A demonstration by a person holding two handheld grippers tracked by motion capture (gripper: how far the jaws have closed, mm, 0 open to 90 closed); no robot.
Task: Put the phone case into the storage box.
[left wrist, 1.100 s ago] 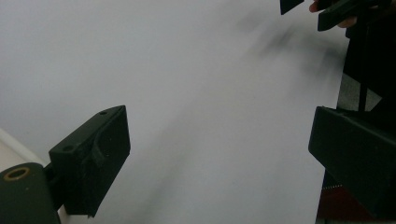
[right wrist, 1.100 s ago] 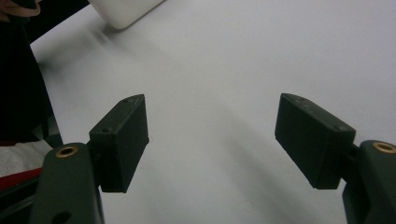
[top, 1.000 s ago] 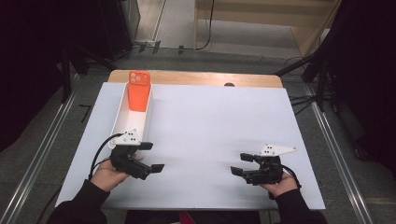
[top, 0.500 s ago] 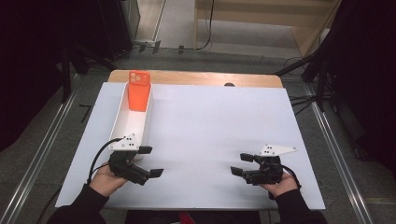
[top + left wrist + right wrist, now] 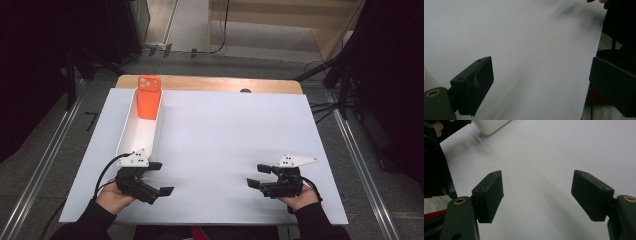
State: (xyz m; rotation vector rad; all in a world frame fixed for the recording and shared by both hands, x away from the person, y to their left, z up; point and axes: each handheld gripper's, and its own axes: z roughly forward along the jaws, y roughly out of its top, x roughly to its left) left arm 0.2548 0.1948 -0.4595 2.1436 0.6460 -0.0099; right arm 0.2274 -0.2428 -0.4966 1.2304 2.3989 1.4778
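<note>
white table (image 5: 225,150), dark room, both grippers low at the near edge.
left gripper (image 5: 162,177) and right gripper (image 5: 256,176) gape empty; orange phone (image 5: 149,97) leans in the tray's (image 5: 131,142) far end, and a careless reach could tip it.

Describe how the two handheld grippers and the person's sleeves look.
Both the left gripper and the right gripper are black, each with two blocky, flat-faced jaws. A pale grey three-cornered plate with small dark holes sits atop each. A black cable loops from the left one. Brass-coloured fittings show at the jaw bases. The sleeves are black.
</note>
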